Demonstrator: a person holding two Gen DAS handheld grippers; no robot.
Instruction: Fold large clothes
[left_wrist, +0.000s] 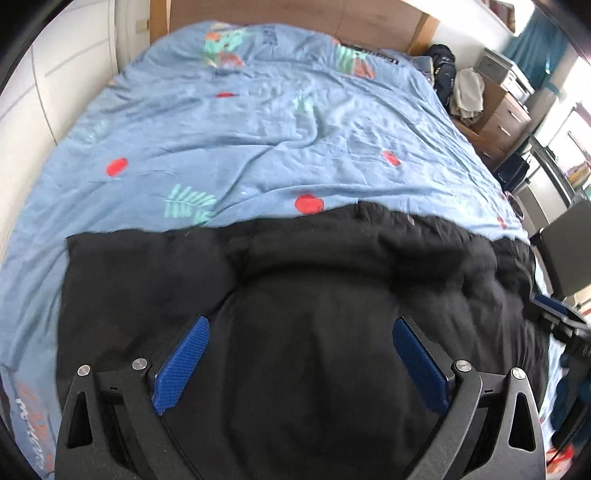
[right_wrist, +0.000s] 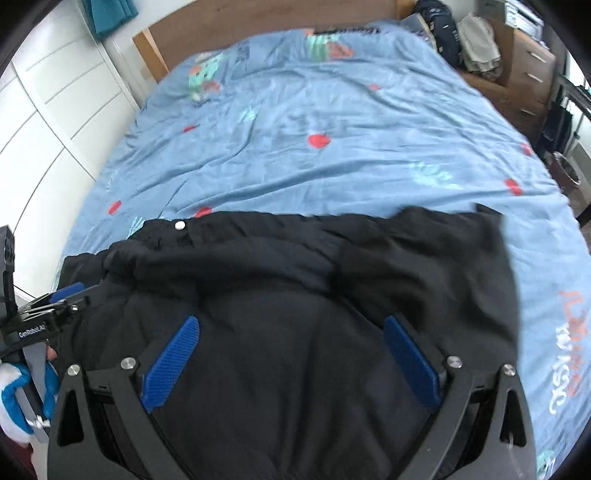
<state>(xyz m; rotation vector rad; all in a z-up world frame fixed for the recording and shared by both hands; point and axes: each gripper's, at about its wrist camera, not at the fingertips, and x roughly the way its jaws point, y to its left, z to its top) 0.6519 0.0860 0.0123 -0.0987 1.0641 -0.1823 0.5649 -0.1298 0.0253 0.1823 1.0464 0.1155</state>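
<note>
Folding pauses: left gripper (left_wrist: 301, 363) and right gripper (right_wrist: 291, 360), both wide apart and empty, hover over black garment (left_wrist: 295, 295) on bed (left_wrist: 258, 129); next, pinch near edge.

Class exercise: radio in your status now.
Left gripper open, right gripper open, both above the black garment. Garment spread on the blue bedspread. Nothing in the way.

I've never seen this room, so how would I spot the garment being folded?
Find the big bed with its blue sheet printed with red spots and green leaves. On its near end lies the black jacket, puffy and creased. It is the only dark thing on the sheet, with a small white snap near its far edge.
</note>
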